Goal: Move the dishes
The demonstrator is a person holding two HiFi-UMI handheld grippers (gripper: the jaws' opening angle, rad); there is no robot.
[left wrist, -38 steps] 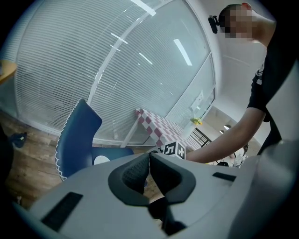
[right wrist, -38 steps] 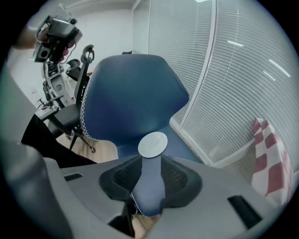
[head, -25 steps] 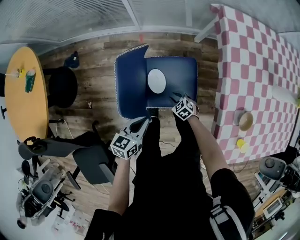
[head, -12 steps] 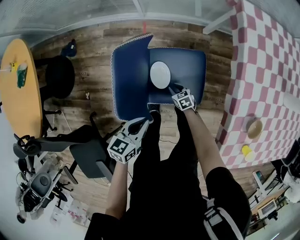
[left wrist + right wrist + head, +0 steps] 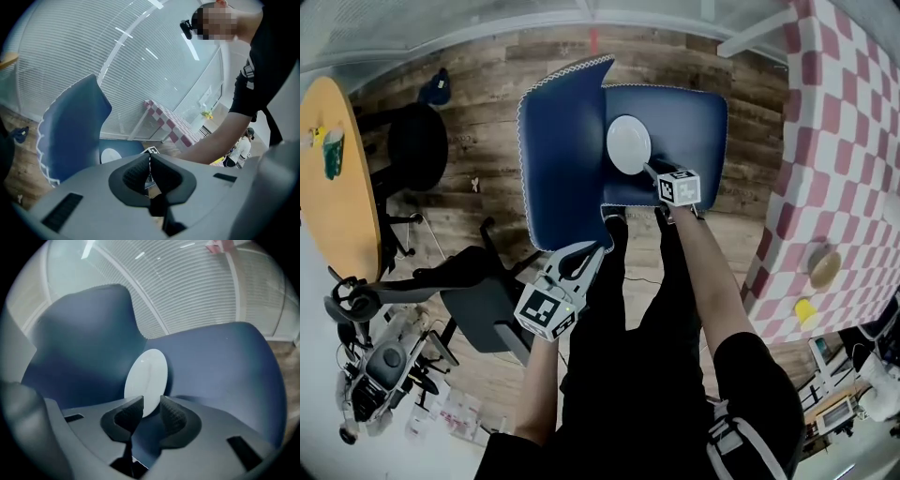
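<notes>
Plate (image 5: 628,144) flat on chair seat (image 5: 689,131) by backrest (image 5: 562,150), bare seat rightward; right gripper (image 5: 648,170) jaws apart astride rim; left gripper (image 5: 596,248) closed, empty.

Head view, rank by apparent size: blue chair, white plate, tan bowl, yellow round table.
1. blue chair
2. yellow round table, cut by the frame edge
3. white plate
4. tan bowl, slightly smaller; near the distorted rim, so unsure

White plate (image 5: 628,144), blue chair (image 5: 694,131)
</notes>
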